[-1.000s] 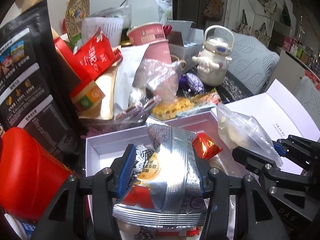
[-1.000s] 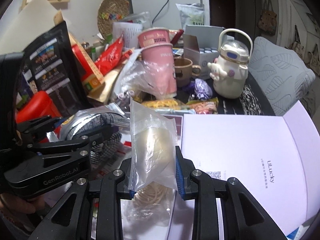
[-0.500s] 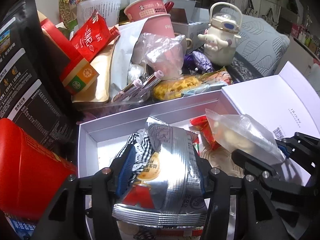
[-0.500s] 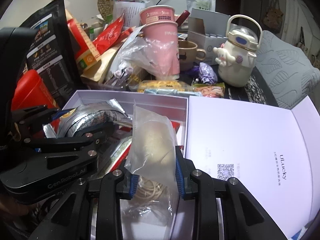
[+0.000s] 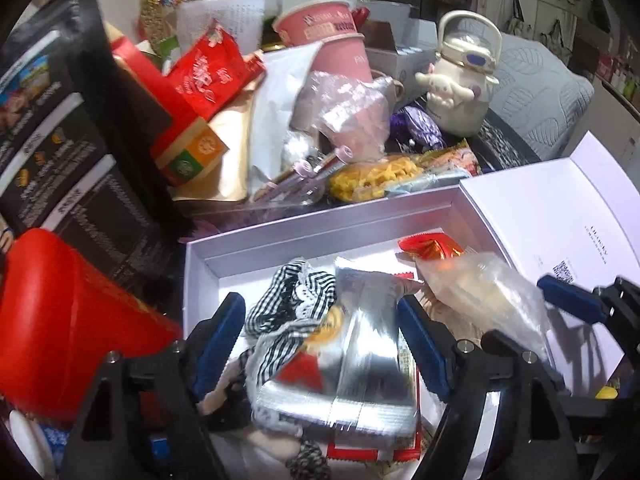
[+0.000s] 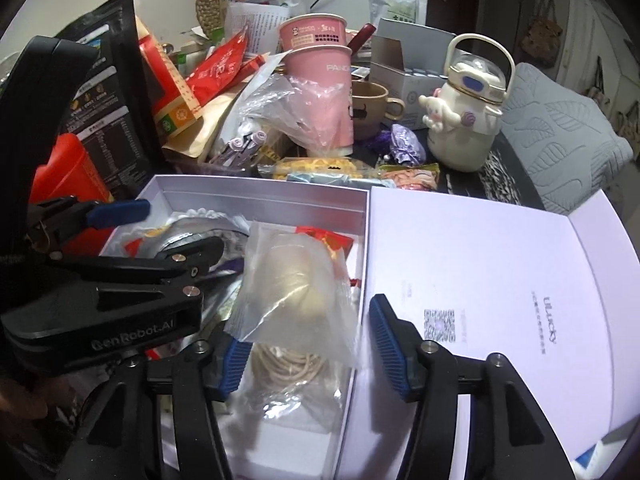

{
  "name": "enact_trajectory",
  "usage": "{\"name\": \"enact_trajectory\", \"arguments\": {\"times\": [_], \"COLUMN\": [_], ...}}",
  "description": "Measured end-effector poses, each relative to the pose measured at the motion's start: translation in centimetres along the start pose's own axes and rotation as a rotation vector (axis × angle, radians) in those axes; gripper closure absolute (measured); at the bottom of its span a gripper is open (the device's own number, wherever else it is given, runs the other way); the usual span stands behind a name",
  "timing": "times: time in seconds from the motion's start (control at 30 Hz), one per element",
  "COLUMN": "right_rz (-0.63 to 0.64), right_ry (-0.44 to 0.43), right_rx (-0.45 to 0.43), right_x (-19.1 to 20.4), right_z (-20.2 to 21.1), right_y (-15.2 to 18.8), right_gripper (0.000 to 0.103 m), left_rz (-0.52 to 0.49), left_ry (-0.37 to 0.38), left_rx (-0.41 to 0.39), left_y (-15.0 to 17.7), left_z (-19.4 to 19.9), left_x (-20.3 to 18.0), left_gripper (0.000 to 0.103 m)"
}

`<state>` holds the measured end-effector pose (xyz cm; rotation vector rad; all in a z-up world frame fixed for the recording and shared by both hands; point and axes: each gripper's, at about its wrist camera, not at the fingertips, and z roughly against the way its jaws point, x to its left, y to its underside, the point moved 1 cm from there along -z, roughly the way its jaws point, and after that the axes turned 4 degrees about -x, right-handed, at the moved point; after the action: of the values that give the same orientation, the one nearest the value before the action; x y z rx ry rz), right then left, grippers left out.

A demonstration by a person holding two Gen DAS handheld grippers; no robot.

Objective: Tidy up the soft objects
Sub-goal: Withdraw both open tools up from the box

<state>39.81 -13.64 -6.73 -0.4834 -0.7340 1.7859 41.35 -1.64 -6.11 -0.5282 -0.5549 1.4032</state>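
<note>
An open white box [image 5: 320,236] [image 6: 256,194] holds soft things. My left gripper [image 5: 320,340] is open over it, fingers spread on either side of a silver snack packet [image 5: 360,352] that lies on a black-and-white checked cloth [image 5: 288,300]. My right gripper [image 6: 308,344] is open, with a clear plastic bag [image 6: 296,292] [image 5: 480,292] of pale rubber bands lying loose between its fingers inside the box. A red wrapper [image 5: 432,248] lies at the box's far right corner.
The box's lid [image 6: 500,280] lies open to the right. Behind the box is clutter: stacked pink cups [image 6: 320,72], a white kettle [image 6: 464,120], a brown mug [image 6: 368,108], snack bags [image 5: 208,72], a black pouch [image 5: 60,140], a red container [image 5: 60,320].
Both grippers lowered into the box and opened. The silver packet and the clear bag were let go and now rest in the box.
</note>
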Motion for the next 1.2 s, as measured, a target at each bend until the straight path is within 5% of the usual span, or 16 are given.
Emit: {"name": "enact_trajectory", "arguments": {"times": [0.4,1.07,1.2], "right_rz": [-0.031,0.006,0.02], "right_ry": [0.002,0.049,0.059], "right_rx": [-0.044,-0.264,-0.322], "right_x": [0.4,2.6,3.1], "right_z": [4.7,16.2,18.8], "right_y": [0.5,-1.5,-1.5], "right_gripper": [0.046,0.046,0.036], "left_rz": [-0.004,-0.003,0.002], "left_ry": [0.027,0.025,0.03], "left_rx": [-0.087,-0.297,-0.331], "left_y": [0.4,-0.3,0.0], "left_z": [6.2,18.4,20.5], "left_x": [0.3,1.2,1.6], "left_gripper": [0.025,0.025,0.025]}}
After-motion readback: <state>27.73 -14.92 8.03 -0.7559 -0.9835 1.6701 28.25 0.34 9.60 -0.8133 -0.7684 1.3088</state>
